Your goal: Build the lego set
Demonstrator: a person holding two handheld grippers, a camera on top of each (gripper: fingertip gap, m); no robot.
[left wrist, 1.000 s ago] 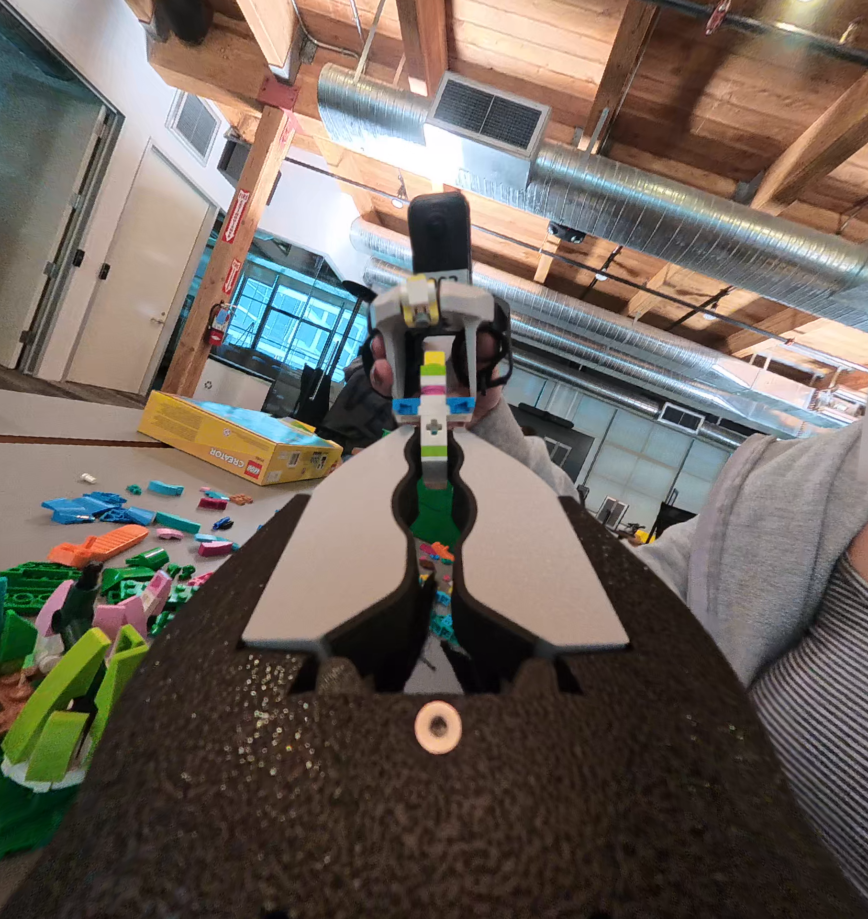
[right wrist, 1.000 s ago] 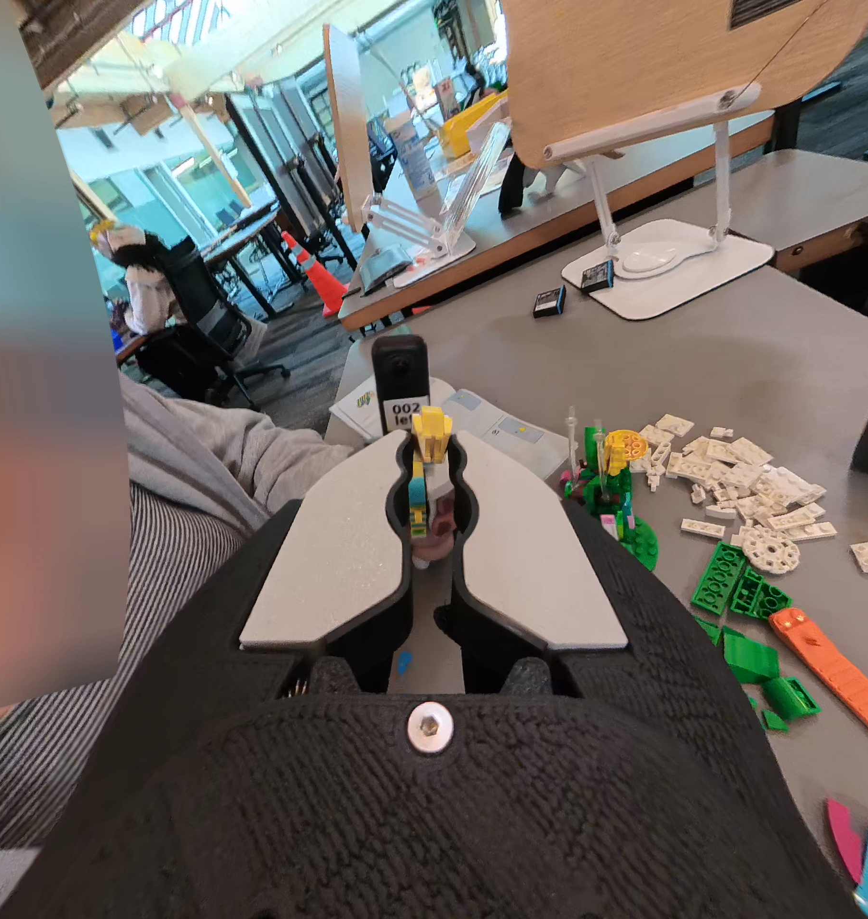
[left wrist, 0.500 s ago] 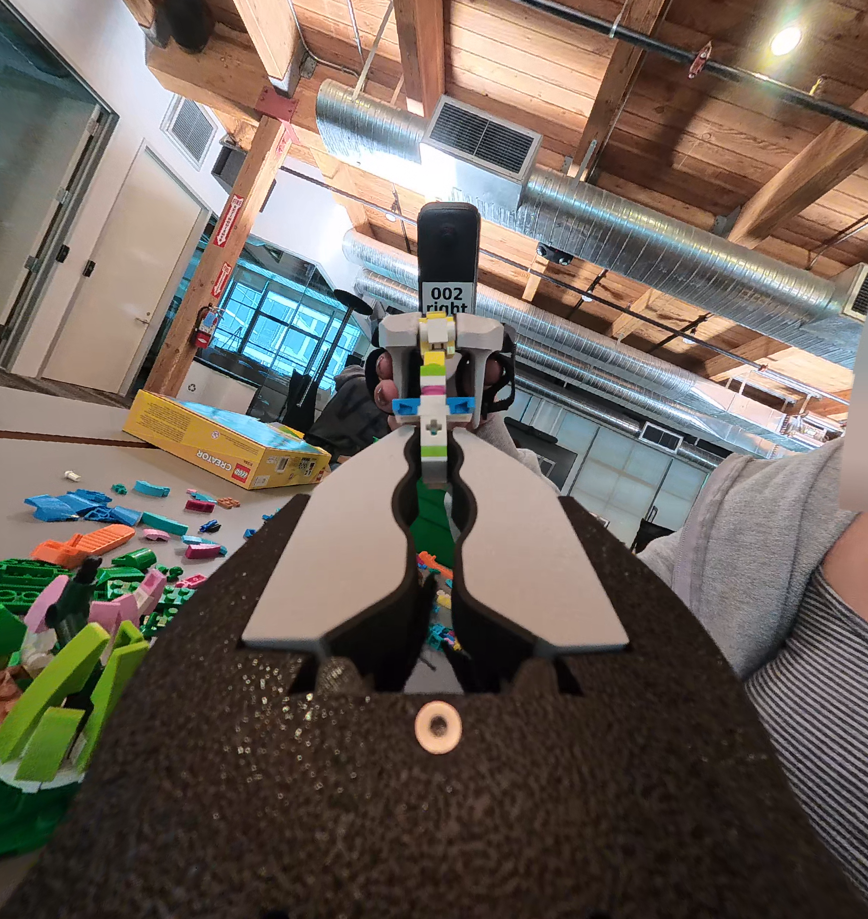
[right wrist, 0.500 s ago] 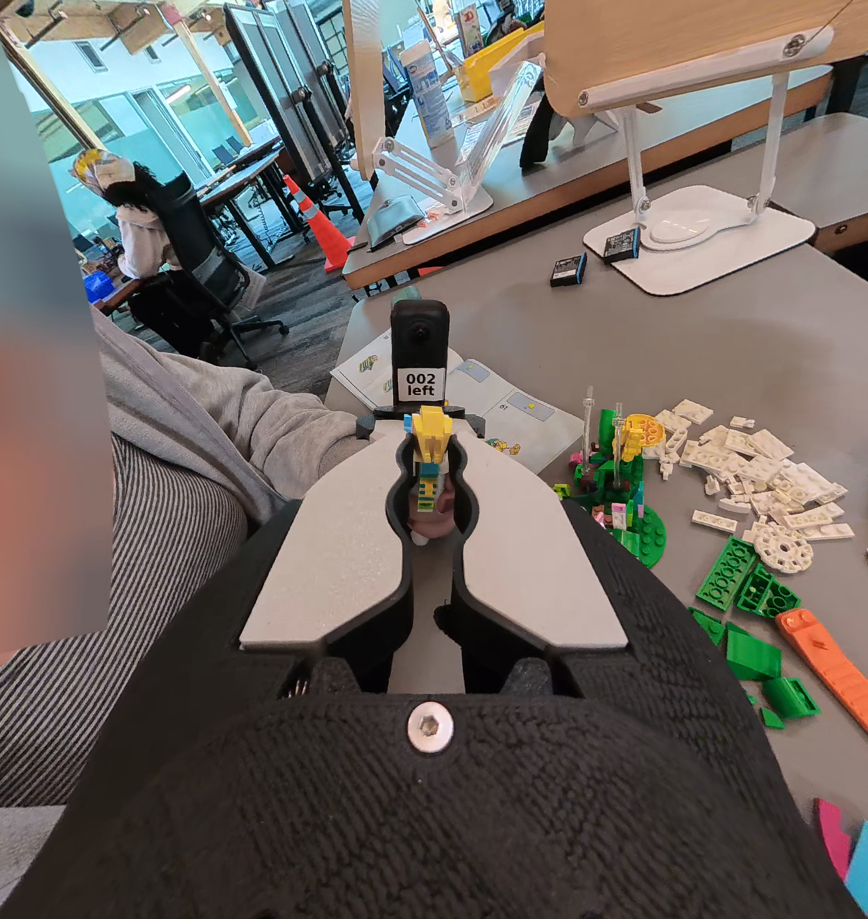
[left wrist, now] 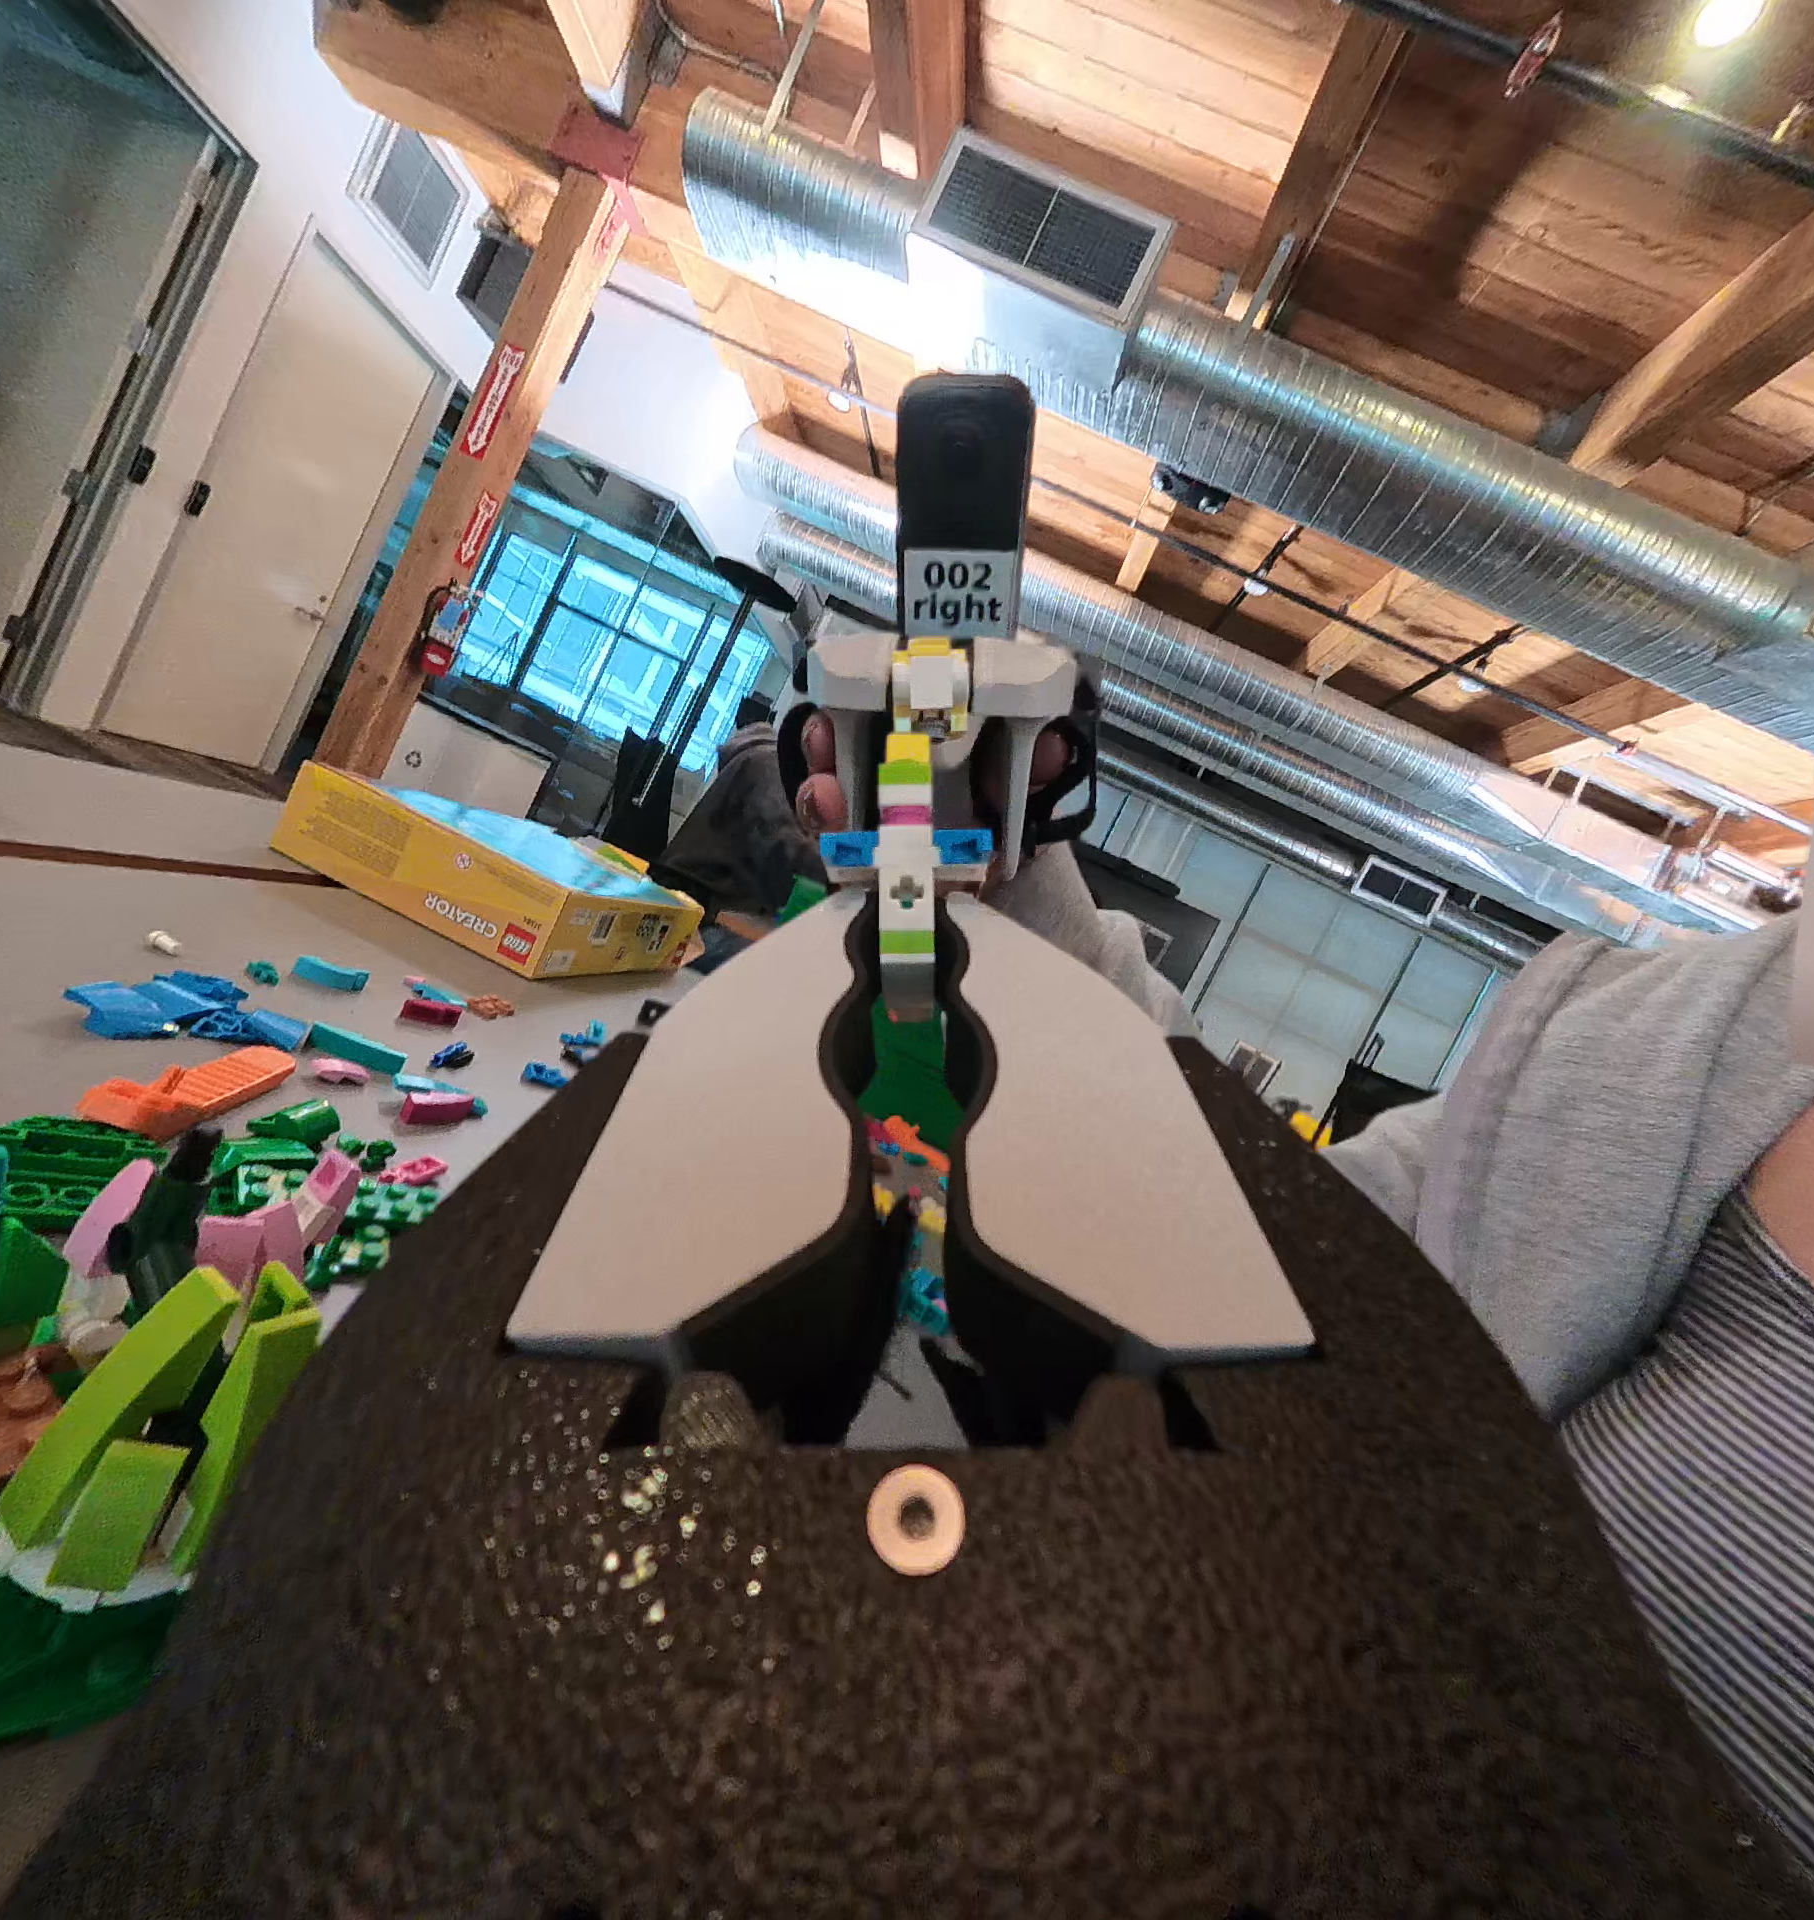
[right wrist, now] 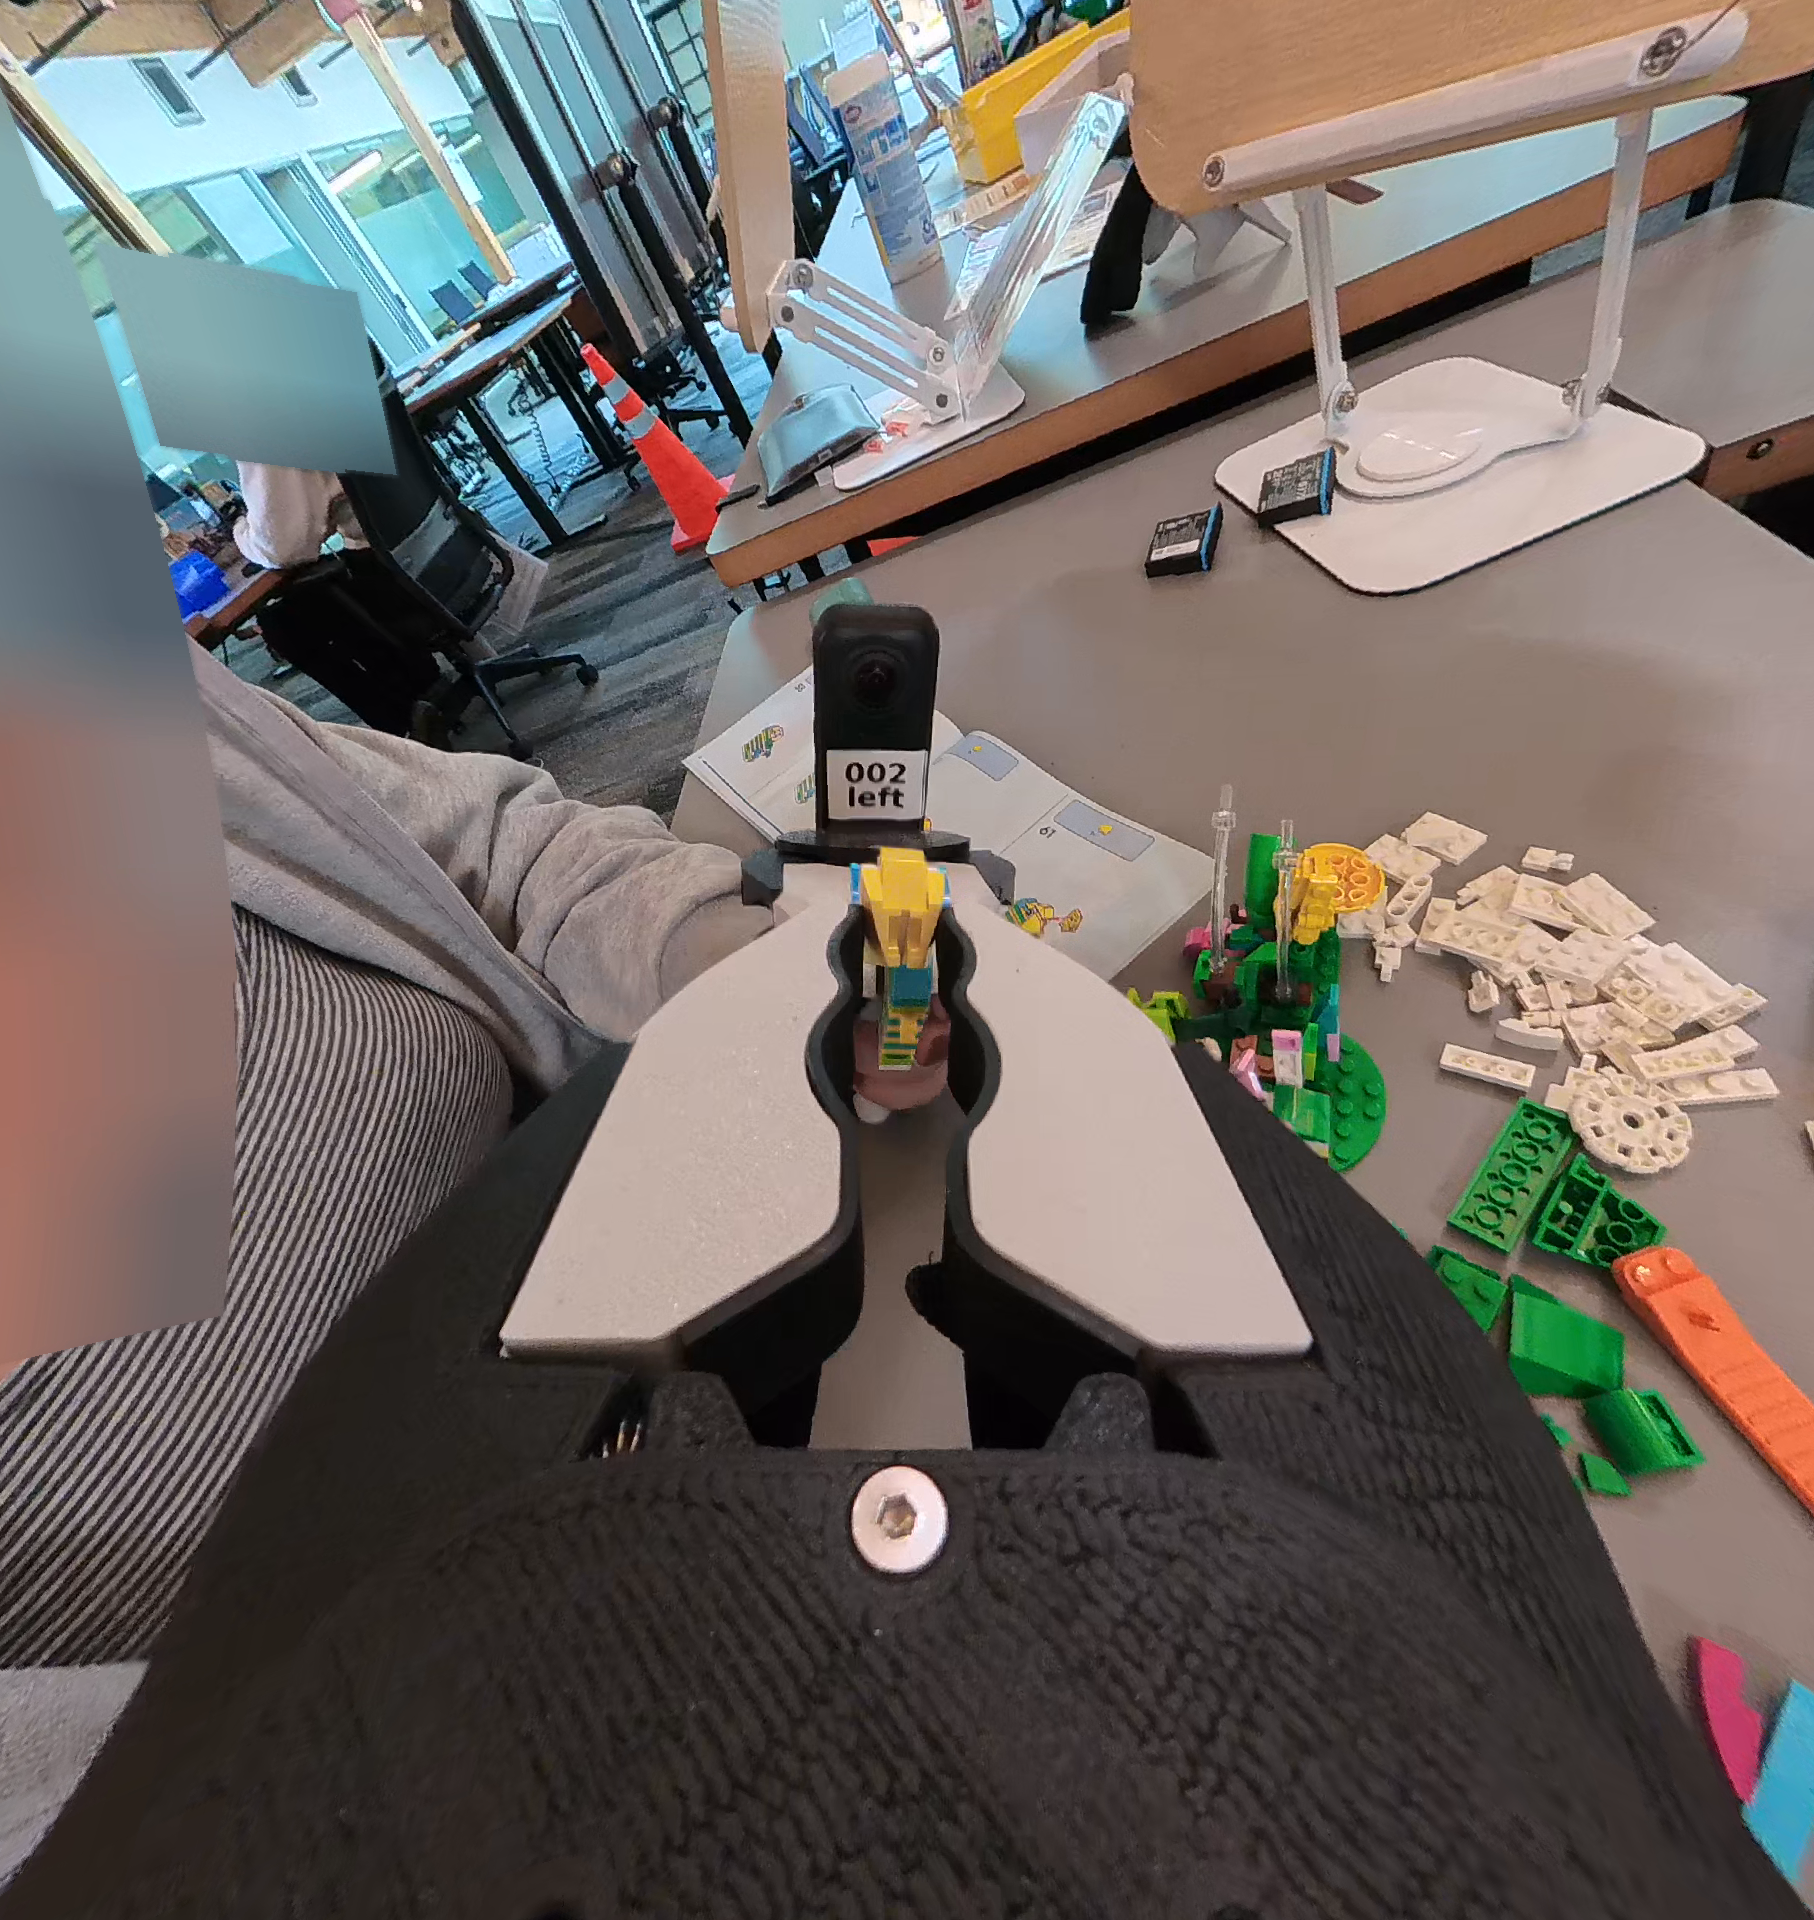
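The two grippers face each other above the table. My left gripper (left wrist: 908, 935) is shut on the lower end of a small striped lego stack (left wrist: 905, 831) of white, lime, pink and yellow, with blue side pieces. My right gripper (right wrist: 898, 914) is shut on a yellow-and-white piece (right wrist: 898, 899). In the left wrist view this piece (left wrist: 929, 691) touches the stack's top end, between the right gripper's grey fingers (left wrist: 849, 681). In the right wrist view the stack (right wrist: 903, 1013) runs away from me. The left gripper's fingers are hidden behind mine.
A yellow lego box (left wrist: 487, 883), loose blue and teal pieces (left wrist: 186, 1013) and a green plant build (left wrist: 124, 1455) lie to the left. An instruction booklet (right wrist: 1038, 821), a flower build (right wrist: 1277, 966), white pieces (right wrist: 1589, 987), green pieces (right wrist: 1547, 1195) and an orange separator (right wrist: 1755, 1382) are on the grey table. The tips of one gripper are about 5 cm away from the tips of the other. My left gripper's tips are some 15 cm from the flower build (right wrist: 1277, 966).
The right gripper has tilted and brought its yellow-and-white piece against the stack's top, closing the small gap seen a second ago. The left gripper has kept hold of the stack.
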